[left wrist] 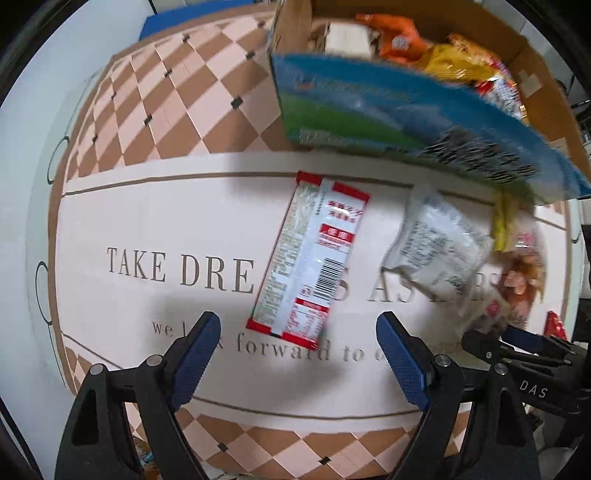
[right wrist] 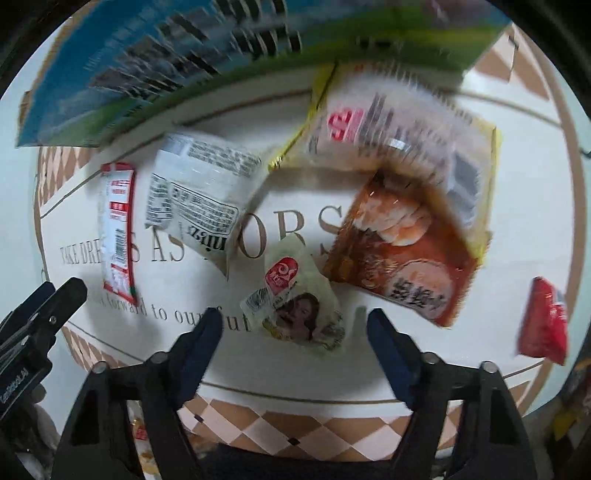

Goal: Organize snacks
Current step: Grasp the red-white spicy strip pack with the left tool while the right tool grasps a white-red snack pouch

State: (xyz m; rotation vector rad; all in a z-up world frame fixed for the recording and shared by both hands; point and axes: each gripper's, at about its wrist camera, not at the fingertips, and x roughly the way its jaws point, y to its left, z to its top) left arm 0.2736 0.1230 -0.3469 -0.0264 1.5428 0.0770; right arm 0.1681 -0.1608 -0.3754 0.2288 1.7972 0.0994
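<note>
Two grippers (jaws apart) (left wrist: 299, 354) (right wrist: 295, 349) over five snack packets (right wrist: 295, 310).

Looks like a home table. A checkered tablecloth (left wrist: 155, 96) printed with slogans covers it. A cardboard box (left wrist: 436, 33) of snacks stands there.

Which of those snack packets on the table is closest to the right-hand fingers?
The small pale packet with a woman's picture and a round red logo. It lies just ahead of the gap between the right gripper's open fingers; the other packets lie farther off.
</note>
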